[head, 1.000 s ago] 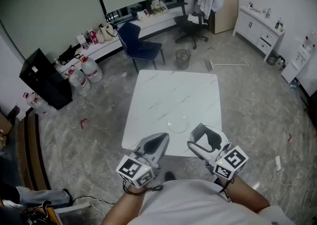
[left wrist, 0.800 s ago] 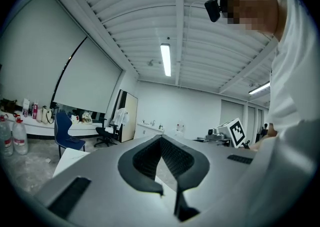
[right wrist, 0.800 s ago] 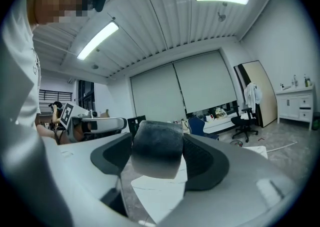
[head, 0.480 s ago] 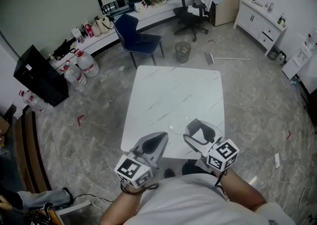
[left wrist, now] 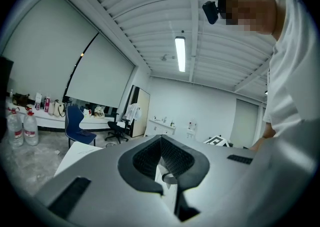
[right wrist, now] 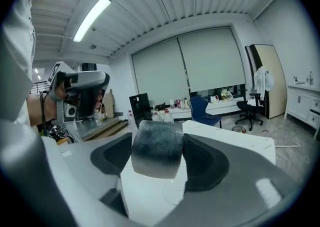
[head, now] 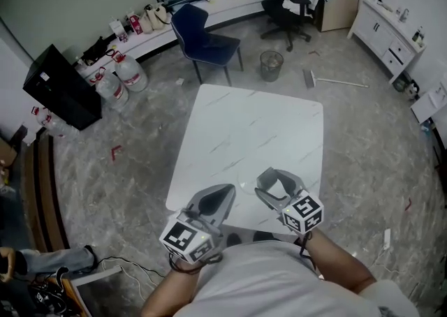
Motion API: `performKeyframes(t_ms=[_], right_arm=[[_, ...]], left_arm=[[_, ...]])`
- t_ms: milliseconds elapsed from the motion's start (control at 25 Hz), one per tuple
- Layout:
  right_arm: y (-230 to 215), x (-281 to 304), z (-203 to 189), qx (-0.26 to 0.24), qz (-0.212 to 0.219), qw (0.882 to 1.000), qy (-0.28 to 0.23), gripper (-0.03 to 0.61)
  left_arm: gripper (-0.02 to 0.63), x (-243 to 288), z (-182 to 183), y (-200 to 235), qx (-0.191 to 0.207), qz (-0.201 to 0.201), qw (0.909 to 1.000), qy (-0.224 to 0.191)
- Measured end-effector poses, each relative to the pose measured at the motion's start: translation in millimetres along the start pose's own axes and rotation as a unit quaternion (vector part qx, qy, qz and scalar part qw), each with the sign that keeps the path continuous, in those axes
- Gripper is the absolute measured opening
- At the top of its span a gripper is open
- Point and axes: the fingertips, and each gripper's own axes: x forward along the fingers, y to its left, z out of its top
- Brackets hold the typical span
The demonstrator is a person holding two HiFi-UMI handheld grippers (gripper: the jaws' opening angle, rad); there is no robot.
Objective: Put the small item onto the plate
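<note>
The small item (right wrist: 157, 148), a dark grey rounded block, sits clamped between the jaws of my right gripper (right wrist: 158, 155). In the head view the right gripper (head: 269, 186) hovers over the front edge of the white marble table (head: 251, 127). A clear glass plate (head: 246, 184) shows only faintly just left of it, mostly hidden. My left gripper (head: 225, 193) is beside it at the table's near edge, jaws together with nothing in them. The left gripper view (left wrist: 162, 163) shows only its meeting pads and a sliver of table below.
Beyond the far side of the table stand a blue chair (head: 204, 35), a wire bin (head: 271, 64) and a black office chair (head: 290, 10). A black cabinet (head: 59, 89) and water bottles (head: 119, 82) lie to the left. A broom (head: 335, 79) is on the floor.
The right gripper has drawn left and closer to the left gripper, still holding the item. The head view has shifted, so the table sits lower and further right.
</note>
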Motion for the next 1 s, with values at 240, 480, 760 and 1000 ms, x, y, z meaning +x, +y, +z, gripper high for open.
performKeyframes(t_ms=[240,480,760,1000], right_arm=[[-35.1,32.7,-31.6,-0.007,0.026,0.999,0.044,0.31],[-63.1,71.4,-93.2,0.016,0.049,0.993,0.11,0.311],[-83.7,114.1,-143.9,-0.007,0.061,0.984,0.164,0.311],[-91.1,133.8,-203.9,-0.067,0.081,0.969,0.225,0.311]], left_arm=[[0.006,23.6,-11.6,14.4,-0.013,0.033,0.9993,0.006],[0.006,30.6,-40.4,34.4,-0.033,0.062,0.9973,0.021],[0.006,27.7,-69.7,52.1,-0.061,0.094,0.9929,0.04],[0.006,20.7,-86.1,57.6,-0.08,0.123,0.9881,0.047]])
